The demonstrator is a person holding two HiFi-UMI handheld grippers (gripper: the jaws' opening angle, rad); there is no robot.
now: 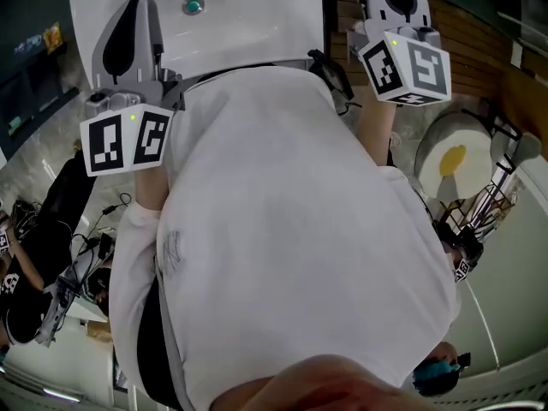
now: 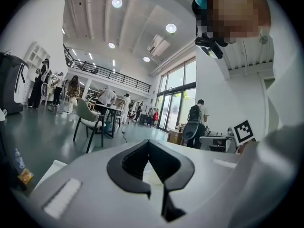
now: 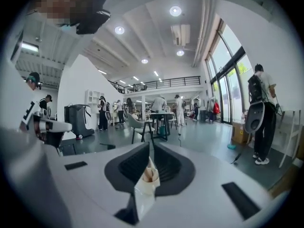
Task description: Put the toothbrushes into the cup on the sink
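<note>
White shirt (image 1: 282, 229) fills my feed; right gripper (image 3: 149, 148) is clenched on a pale toothbrush (image 3: 145, 194), and left gripper (image 2: 149, 146) is clamped shut by the sink's (image 1: 248, 24) left edge.

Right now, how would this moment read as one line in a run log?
left hand-held gripper: jaws together | right hand-held gripper: shut on small white-tan item, unidentifiable | sink: in front of person

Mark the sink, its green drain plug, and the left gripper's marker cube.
sink (image 1: 257, 24): head view, bare white surface right of the plug.
green drain plug (image 1: 193, 5): head view, its round top.
left gripper's marker cube (image 1: 128, 141): head view, seam between two marker faces.
</note>
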